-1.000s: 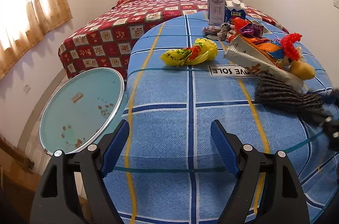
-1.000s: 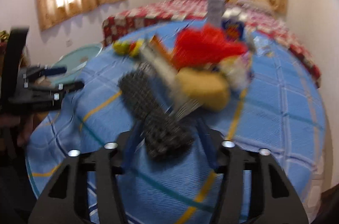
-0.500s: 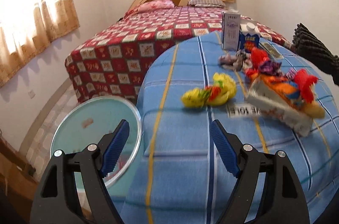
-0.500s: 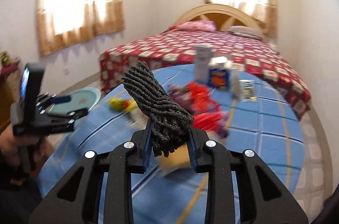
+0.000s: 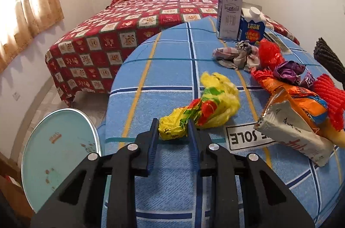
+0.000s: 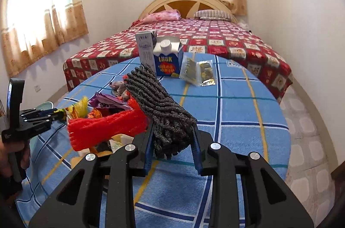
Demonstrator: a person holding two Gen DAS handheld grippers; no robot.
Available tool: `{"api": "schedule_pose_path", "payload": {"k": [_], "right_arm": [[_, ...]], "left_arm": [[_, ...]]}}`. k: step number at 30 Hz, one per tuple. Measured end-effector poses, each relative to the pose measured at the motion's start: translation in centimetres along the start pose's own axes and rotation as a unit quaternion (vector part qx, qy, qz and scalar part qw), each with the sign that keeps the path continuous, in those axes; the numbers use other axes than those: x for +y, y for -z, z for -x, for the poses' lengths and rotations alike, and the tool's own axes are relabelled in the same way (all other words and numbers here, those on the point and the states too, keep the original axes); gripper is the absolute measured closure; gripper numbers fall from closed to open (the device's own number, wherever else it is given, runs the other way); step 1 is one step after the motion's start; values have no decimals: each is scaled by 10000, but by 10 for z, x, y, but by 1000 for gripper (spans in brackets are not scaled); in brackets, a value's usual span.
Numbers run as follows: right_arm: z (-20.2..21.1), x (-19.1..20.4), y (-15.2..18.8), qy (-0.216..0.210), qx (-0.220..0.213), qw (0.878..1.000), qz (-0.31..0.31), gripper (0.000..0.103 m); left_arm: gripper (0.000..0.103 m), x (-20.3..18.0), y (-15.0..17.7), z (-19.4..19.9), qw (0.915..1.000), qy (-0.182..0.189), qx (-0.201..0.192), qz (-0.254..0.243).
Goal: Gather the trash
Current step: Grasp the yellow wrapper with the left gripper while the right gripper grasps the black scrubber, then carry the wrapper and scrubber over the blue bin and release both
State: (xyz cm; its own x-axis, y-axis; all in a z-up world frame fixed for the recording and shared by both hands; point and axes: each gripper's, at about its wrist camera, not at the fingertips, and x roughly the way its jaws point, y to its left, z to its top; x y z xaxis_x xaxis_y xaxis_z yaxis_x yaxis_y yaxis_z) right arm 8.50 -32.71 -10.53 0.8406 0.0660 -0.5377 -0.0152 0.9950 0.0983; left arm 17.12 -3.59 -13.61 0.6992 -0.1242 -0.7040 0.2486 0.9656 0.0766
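Left tool [image 5: 173, 127]: jaws have just been closing, now clamped on the near end of the yellow bag [image 5: 207, 107], which lies crumpled on the bench [image 5: 163, 68] with the rest of it trailing away from the tool. Pads press both sides of the bag's end.

Right tool [image 6: 173, 139]: clamped on the dark mesh roll [image 6: 159, 107], held up off the bench, its free end sticking up and away from the tool. In the left wrist view the mesh roll's end shows at the right edge, above the trash pile.

Trash on the bench, right of the bag: white wrapper [image 5: 295, 133], orange wrapper [image 5: 301, 96] on top of it, red net [image 5: 330, 98] against the orange wrapper, purple wrapper [image 5: 289, 70] behind, grey rag [image 5: 235, 54] further back. Two cartons stand upright at the far edge, touching: white carton [image 5: 229, 14], blue carton [image 5: 252, 26]. Foil sachets [image 6: 198, 71] lie just beside the blue carton.

Round lid [image 5: 58, 159] sits low on the left, off the bench. Bed [image 5: 129, 34] is beyond the bench.

Right wrist view shows a hand [image 6: 8, 154] gripping the left tool's handle at the far left.
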Motion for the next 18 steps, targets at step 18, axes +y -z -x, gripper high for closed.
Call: {"api": "schedule_pose_path", "payload": {"k": [18], "right_arm": [[-34, 48, -37, -353, 42, 9984, 445, 72]], "left_arm": [[80, 28, -8, 43, 9975, -556, -433, -76]]}}
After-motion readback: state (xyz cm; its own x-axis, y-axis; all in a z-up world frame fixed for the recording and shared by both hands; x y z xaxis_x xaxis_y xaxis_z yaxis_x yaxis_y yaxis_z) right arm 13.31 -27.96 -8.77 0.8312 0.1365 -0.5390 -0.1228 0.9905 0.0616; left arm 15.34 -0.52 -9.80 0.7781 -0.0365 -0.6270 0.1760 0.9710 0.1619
